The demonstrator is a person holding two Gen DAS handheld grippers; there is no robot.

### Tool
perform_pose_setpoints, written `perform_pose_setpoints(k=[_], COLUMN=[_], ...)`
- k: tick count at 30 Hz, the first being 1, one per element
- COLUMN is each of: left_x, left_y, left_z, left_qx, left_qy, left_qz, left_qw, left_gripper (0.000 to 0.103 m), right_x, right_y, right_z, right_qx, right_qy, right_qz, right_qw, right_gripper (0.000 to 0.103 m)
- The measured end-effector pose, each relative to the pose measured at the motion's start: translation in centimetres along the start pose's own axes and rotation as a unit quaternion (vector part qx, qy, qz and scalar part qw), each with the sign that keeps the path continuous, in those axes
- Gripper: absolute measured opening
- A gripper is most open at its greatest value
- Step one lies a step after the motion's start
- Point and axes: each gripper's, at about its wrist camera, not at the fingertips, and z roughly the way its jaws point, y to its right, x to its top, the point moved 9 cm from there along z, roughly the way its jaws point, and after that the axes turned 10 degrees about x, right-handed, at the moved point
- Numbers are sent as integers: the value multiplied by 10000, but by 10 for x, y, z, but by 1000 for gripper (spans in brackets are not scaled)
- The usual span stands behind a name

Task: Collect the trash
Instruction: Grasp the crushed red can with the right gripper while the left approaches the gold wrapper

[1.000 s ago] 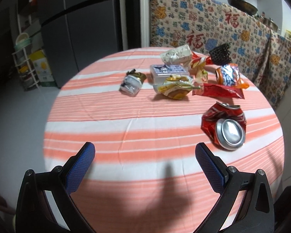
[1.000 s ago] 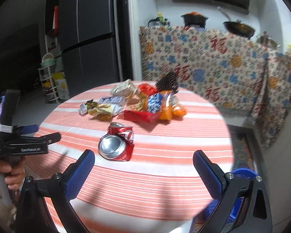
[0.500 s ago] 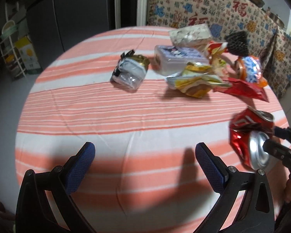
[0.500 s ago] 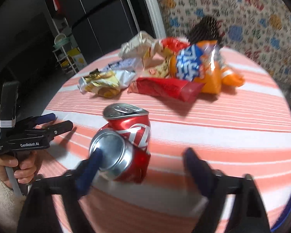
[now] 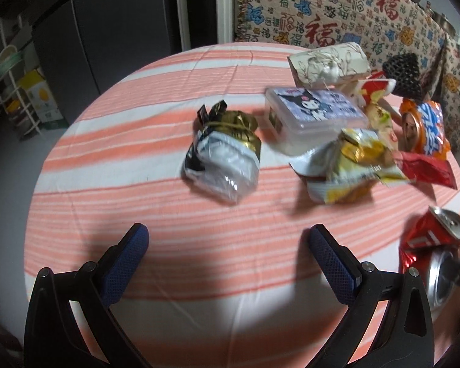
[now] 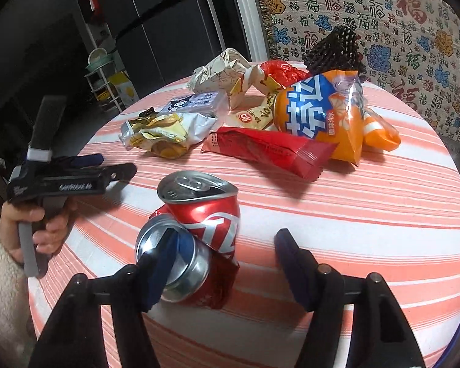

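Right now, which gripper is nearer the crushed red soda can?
Right. The right gripper, its jaws just closing, straddles the crushed red can, one pad against its silver base, the other clear of it. The left gripper hangs open over bare tablecloth beside the can.

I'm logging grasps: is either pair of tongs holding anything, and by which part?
Nothing yet. The right tongs have been closing around the crushed can: one pad is at its silver base, the other still clear. The left tongs are empty.

1. Light fell from above, bright on the striped table [image 5: 156, 122], its near edge washed out.
2. Wrappers cast short dark shadows.
3. Surroundings stayed dim; both views bent and blackened at the corners, slightly blurred.
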Motion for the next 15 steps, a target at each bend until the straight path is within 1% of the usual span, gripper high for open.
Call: perform_pose_setpoints(k=[6,8,9,10,13,15], left_x=[6,8,9,11,19,22], left_y=[0,0,1,1,-3,-6], left_z=[5,5,5,5,6,8], left_qx=[11,-3,-23,-30,-137,-139], left_qy=[1,6,27,73,120,160], left_qz=[-10,-2,26,62,-22,-88], left_qw=[10000,10000,10000,9999,9998,9997], left_gripper=[103,103,102,102,102,102], right_x=[4,8,9,9,10,10], right_y=[-2,-3,-5,-7,-15,-18], right_z=[4,6,7,8,10,11], right_qx=[-21,46,115,194,240,235], right_qy=[-36,-45,-47,-48,-89,-99], right_qz=[-105,-142,-151,-162,-324,-392], right_qw=[9999,9999,9998,9997,9991,9989], right_gripper=[66,61,53,49,48,49])
